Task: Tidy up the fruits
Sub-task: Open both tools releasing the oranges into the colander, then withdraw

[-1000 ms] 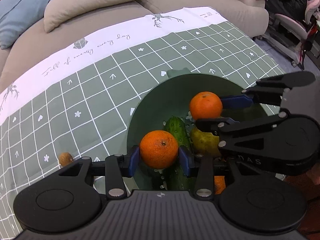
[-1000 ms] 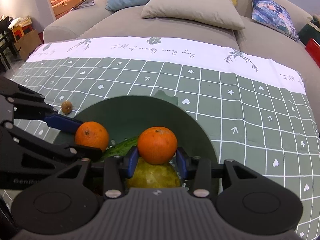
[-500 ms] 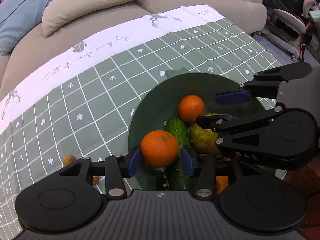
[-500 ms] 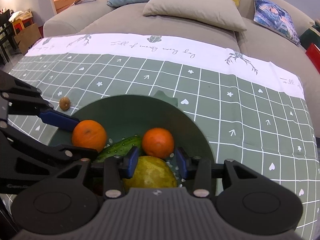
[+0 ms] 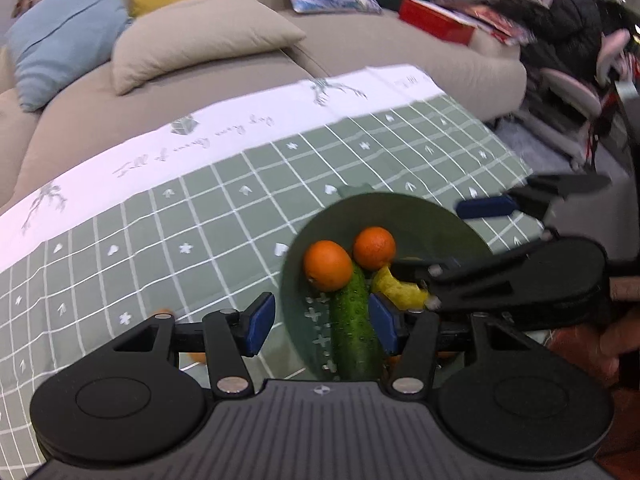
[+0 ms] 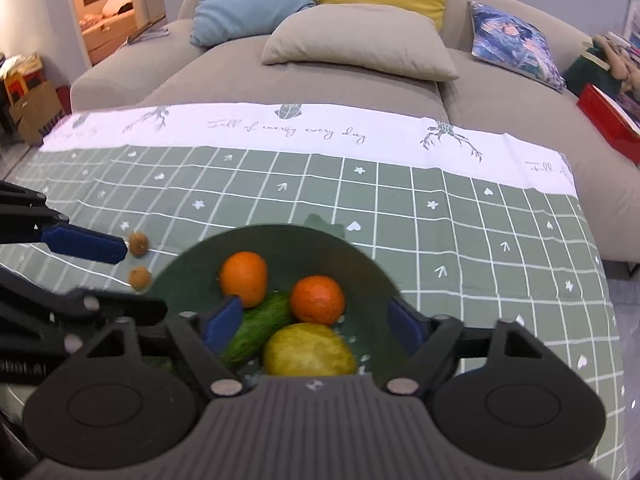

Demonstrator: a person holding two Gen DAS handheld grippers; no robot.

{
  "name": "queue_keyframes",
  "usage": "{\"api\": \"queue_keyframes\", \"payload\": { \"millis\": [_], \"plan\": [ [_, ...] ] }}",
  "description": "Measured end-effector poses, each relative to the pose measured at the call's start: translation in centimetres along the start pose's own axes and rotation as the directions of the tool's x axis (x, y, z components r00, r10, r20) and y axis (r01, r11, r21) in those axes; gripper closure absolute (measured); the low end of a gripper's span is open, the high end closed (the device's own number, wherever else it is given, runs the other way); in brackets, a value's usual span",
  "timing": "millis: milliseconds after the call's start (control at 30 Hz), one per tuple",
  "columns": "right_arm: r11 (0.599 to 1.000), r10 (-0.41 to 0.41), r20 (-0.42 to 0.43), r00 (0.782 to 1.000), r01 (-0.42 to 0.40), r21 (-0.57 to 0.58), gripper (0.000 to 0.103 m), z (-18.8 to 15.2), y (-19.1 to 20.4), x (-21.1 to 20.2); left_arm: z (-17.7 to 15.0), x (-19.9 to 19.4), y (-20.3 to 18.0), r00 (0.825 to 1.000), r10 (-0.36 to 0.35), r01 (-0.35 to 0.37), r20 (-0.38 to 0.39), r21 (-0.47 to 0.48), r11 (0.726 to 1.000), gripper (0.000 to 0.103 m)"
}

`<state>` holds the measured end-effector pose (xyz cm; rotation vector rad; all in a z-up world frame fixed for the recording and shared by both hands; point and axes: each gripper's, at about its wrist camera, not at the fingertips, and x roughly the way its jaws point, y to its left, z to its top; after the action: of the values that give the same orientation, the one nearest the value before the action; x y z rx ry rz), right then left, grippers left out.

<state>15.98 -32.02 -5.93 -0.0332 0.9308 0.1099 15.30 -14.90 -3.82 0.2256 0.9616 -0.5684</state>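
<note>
Green bowl (image 6: 368, 264) holds two oranges (image 6: 244, 278), one cucumber (image 6: 260, 328), one yellow pear (image 6: 309, 354). Two small brown fruits (image 6: 139, 244) lie just left of the bowl. Left gripper (image 5: 320, 322) and right gripper (image 6: 314, 322) both spread wide, holding nothing.

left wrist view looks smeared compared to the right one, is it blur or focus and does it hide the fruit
Left wrist: motion smear, worst at the sofa and cloth edges; bowl and cucumber stay readable. Right wrist: sharper, mild blur on the two oranges, fisheye bends the tablecloth grid.
</note>
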Motion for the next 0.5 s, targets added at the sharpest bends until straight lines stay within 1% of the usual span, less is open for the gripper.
{"api": "queue_keyframes", "payload": {
  "millis": [100, 167, 267, 500],
  "plan": [
    [1.000, -0.009, 0.011, 1.000, 0.009, 0.020, 0.024, -0.5, 1.1, -0.8, -0.5, -1.2, 1.4, 0.999, 0.028, -0.027, 0.036, -0.048, 0.999, 0.040],
    [0.999, -0.011, 0.020, 1.000, 0.010, 0.038, 0.020, -0.9, 1.7, -1.3, -0.9, -2.0, 2.4, 0.997, 0.045, -0.040, 0.057, -0.084, 0.996, 0.040],
    [0.998, 0.006, 0.028, 1.000, -0.008, 0.064, 0.020, -1.4, 3.0, -2.0, -1.7, -2.8, 4.1, 0.994, 0.075, -0.063, 0.082, -0.141, 0.988, 0.040],
    [0.999, 0.040, 0.048, 0.998, -0.042, 0.032, 0.020, -1.9, 6.8, -2.7, -3.7, -4.5, 7.3, 0.985, 0.124, -0.092, 0.117, -0.243, 0.966, 0.040]
  ]
}}
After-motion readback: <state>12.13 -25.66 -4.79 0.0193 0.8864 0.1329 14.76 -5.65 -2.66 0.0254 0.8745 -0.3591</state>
